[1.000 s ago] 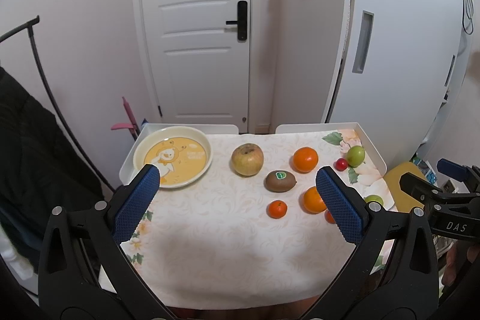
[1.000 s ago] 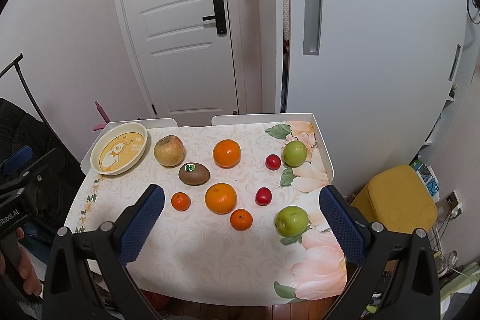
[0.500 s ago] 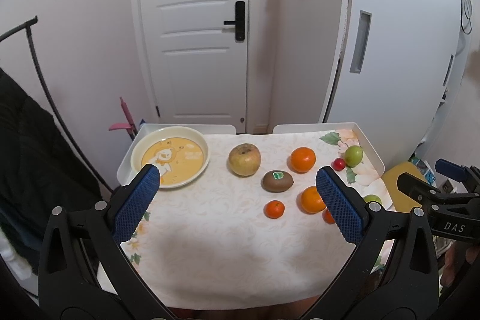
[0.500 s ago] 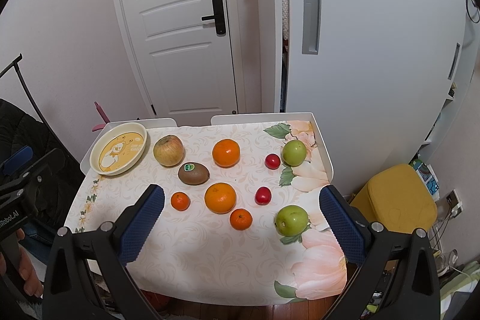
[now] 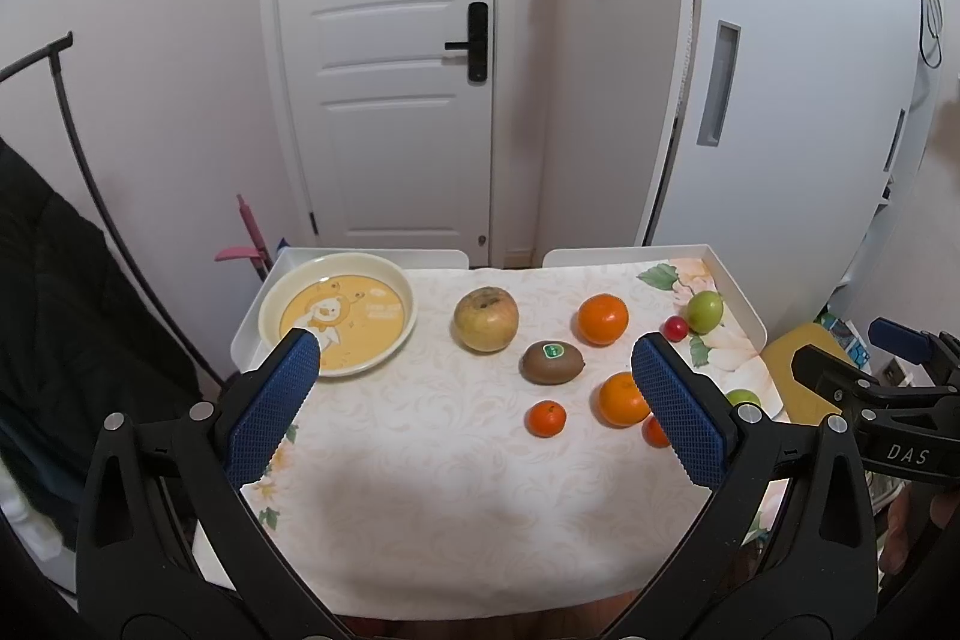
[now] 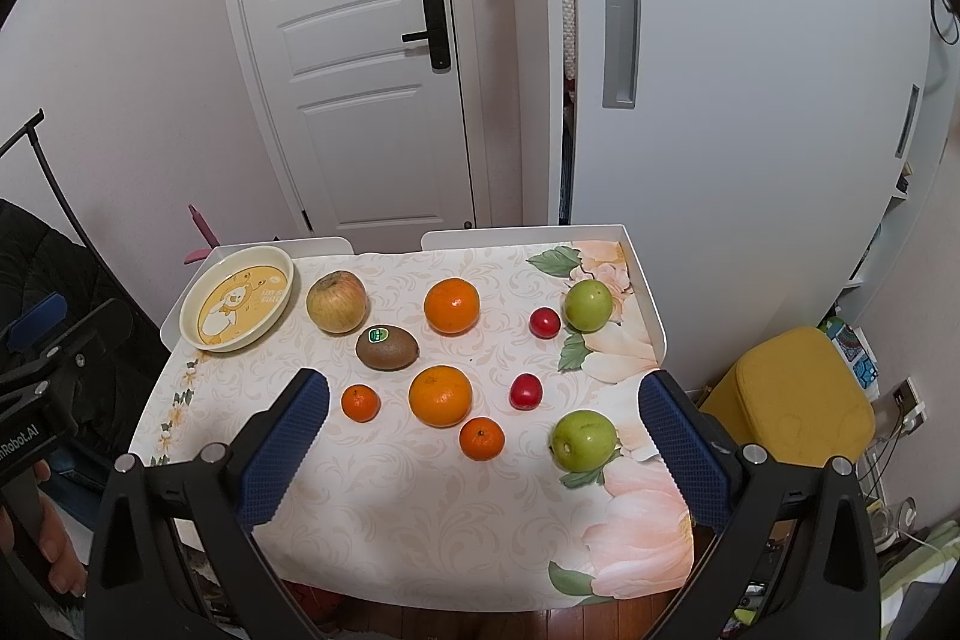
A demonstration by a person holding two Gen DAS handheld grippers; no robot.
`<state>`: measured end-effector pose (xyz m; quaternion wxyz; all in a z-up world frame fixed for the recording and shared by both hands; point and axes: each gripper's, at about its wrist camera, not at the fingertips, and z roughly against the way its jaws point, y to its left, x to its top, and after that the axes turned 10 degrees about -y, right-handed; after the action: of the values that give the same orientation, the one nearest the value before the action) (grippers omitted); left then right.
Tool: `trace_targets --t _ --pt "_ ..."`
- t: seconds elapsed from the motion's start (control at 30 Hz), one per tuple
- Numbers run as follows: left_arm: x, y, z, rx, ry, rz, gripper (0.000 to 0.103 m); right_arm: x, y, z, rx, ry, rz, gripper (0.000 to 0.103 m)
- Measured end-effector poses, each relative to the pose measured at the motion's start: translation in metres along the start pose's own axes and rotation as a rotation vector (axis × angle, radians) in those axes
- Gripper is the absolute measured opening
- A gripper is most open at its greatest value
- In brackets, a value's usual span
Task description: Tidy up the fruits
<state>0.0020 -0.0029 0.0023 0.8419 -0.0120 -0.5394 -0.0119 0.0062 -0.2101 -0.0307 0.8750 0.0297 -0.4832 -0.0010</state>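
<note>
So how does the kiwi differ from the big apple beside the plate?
The kiwi is brown, oval and lies on its side with a green sticker on top; the apple is yellow-red, rounder and bigger, stem dimple up. The apple sits nearer the plate. Both rest untouched on the tablecloth.

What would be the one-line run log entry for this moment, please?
stage: before first pick | left claw: open, empty | right claw: open, empty | plate: empty | fruits: all on table

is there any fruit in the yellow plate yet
No, the yellow plate holds nothing; the nearest fruit, the apple, sits beside it on the cloth.
</note>
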Motion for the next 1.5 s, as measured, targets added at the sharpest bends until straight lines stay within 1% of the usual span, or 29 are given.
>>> trace_targets --t 0.7,1.07,1.1,1.23,1.37,1.5 --pt "0.0 -0.001 0.001 -0.009 0.0 0.009 0.103 -0.003 -0.001 0.001 0.001 0.0 -0.002 0.103" --pt "-0.001 -0.002 0.0 -0.011 0.009 0.02 0.103 0.004 -0.005 0.005 0.008 0.007 -0.002 0.103" --pt "-0.002 -0.002 -0.001 -0.007 0.015 0.023 0.103 0.0 -0.011 0.003 0.009 0.008 -0.005 0.103" --pt "-0.008 -0.003 -0.008 0.009 0.04 0.036 0.103 -0.005 -0.015 0.0 0.011 0.02 0.009 0.103" --pt "-0.02 -0.006 -0.017 0.023 0.061 0.034 0.103 -0.016 -0.023 -0.008 0.03 0.04 0.013 0.103" --pt "-0.038 -0.013 -0.033 0.016 0.076 0.004 0.103 -0.034 -0.031 -0.026 0.053 0.076 0.007 0.103"
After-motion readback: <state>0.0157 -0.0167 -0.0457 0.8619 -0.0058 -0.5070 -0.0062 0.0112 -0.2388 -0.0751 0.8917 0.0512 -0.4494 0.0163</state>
